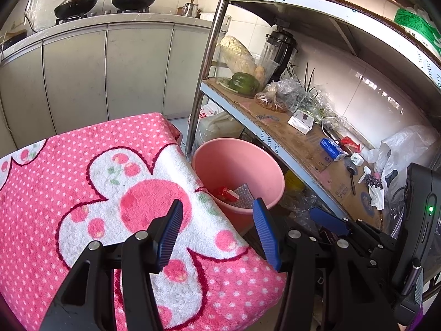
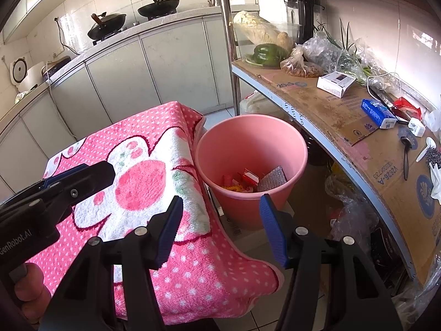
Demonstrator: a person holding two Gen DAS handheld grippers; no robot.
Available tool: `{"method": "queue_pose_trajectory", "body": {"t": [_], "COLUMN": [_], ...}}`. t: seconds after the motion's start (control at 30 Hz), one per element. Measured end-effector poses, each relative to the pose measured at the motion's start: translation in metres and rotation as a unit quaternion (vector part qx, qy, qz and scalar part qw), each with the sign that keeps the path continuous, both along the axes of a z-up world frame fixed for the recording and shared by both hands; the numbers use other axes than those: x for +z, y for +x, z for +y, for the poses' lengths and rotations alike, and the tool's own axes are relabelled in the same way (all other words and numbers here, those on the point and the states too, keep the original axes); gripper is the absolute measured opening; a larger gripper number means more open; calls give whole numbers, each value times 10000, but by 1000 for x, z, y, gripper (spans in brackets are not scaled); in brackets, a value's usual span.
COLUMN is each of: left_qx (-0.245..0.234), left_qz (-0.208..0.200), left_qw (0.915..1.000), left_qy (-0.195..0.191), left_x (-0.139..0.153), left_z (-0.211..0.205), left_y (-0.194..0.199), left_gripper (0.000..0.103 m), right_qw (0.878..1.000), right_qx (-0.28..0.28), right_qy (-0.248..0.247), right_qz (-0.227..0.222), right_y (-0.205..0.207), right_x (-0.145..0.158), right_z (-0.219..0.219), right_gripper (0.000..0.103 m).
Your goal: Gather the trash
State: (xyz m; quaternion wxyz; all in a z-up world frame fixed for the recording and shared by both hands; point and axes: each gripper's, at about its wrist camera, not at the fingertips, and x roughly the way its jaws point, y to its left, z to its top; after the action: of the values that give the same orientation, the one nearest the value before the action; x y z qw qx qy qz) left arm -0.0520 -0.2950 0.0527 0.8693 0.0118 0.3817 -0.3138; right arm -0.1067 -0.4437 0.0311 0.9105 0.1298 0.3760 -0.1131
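A: Where's the trash?
B: Inside the pink bucket (image 2: 250, 149), just beside the towel-covered table (image 2: 154, 182).
A: The tools?
B: Left tool (image 1: 217, 220) and right tool (image 2: 220, 215) both gape apart, gripping nothing, near the bucket.

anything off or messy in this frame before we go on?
Nothing spilled. The pink bucket stands upright with the trash inside. The towel is clear of litter. The only mess is loose clutter on the cardboard-lined shelf: crumpled red packet, white tissue, and scattered dark bits.
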Motion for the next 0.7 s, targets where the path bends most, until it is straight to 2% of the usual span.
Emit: {"method": "queue_pose_trajectory", "body": {"t": [0.7], "left_qx": [-21], "left_qz": [36], "left_qw": [10000], "left_qy": [37], "left_x": [-4], "left_z": [-3], "left_y": [0], "left_gripper": [52], "right_qw": [10000], "right_qx": [7], "right_qy": [28], "right_qz": [37], "right_y": [0], "right_x": [-4], "right_z": [0], "right_gripper": [59]}}
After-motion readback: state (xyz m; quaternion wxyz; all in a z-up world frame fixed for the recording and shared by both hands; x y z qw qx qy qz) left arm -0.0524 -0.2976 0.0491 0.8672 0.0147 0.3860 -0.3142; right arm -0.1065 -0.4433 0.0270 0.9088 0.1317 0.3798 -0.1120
